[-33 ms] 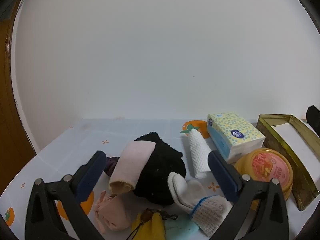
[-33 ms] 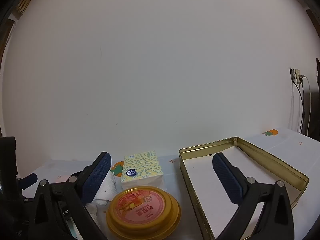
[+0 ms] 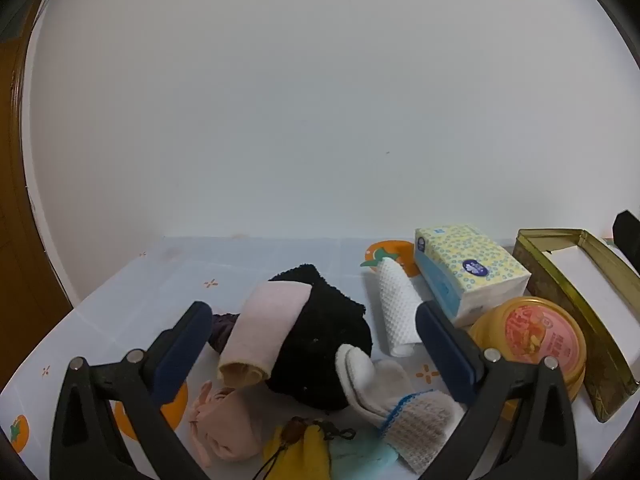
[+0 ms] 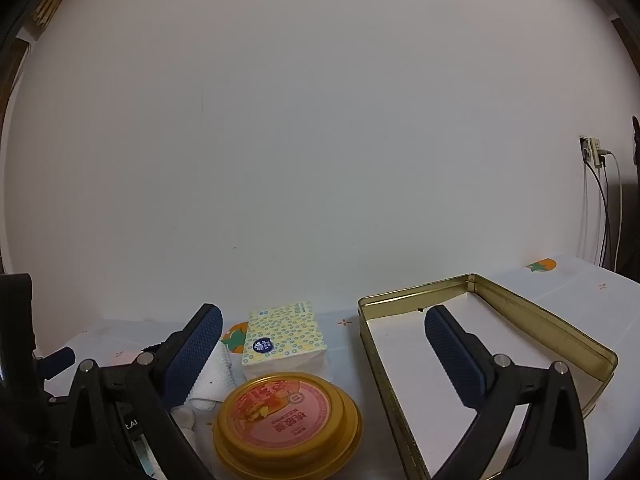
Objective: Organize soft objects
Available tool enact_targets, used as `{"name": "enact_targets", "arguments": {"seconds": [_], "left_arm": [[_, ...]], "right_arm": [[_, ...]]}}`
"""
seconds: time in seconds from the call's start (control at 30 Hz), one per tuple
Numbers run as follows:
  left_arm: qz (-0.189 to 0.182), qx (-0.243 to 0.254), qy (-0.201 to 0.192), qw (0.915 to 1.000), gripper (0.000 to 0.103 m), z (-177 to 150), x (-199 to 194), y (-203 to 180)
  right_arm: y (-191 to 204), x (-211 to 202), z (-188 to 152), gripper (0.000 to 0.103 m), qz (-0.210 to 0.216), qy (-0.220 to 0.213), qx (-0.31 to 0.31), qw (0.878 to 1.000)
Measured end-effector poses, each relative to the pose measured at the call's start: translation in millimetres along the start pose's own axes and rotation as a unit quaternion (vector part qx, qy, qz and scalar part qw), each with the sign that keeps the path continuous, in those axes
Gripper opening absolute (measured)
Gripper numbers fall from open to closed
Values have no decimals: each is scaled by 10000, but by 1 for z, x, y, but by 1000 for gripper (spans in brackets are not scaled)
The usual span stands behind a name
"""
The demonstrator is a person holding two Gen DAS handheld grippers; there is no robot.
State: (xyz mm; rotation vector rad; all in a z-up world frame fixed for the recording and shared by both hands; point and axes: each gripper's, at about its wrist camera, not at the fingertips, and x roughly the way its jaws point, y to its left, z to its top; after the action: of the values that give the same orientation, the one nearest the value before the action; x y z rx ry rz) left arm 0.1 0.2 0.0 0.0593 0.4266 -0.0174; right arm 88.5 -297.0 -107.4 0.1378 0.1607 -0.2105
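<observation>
On the left side of the table [image 3: 120, 296] sits a heap of soft things. The left gripper [image 3: 312, 332] hangs above the heap with its jaws wide apart, holding nothing. A pink cloth [image 3: 264, 332] lies draped over a fluffy black cloth [image 3: 324, 344]. In front of them is a peach cloth [image 3: 224, 424], a yellow pouch [image 3: 300, 456] and a white sock [image 3: 372, 380] (its cuff has a blue edge). Just to the right lies a rolled white towel [image 3: 396, 312], then a tissue pack [image 3: 468, 272] and a round yellow lid [image 4: 288, 416]. Farthest right is the gold tin [image 4: 600, 360], empty inside. The right gripper [image 4: 324, 352] is also spread wide, gripping nothing, with one finger over the tin.
</observation>
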Motion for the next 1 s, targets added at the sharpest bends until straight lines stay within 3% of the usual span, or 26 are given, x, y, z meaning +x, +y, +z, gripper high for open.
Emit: {"name": "enact_targets", "arguments": {"seconds": [1.0], "left_arm": [[21, -47, 65, 10000, 103, -2, 4, -3]], "right_arm": [[-1, 0, 0, 103, 4, 26, -9, 10000]]}}
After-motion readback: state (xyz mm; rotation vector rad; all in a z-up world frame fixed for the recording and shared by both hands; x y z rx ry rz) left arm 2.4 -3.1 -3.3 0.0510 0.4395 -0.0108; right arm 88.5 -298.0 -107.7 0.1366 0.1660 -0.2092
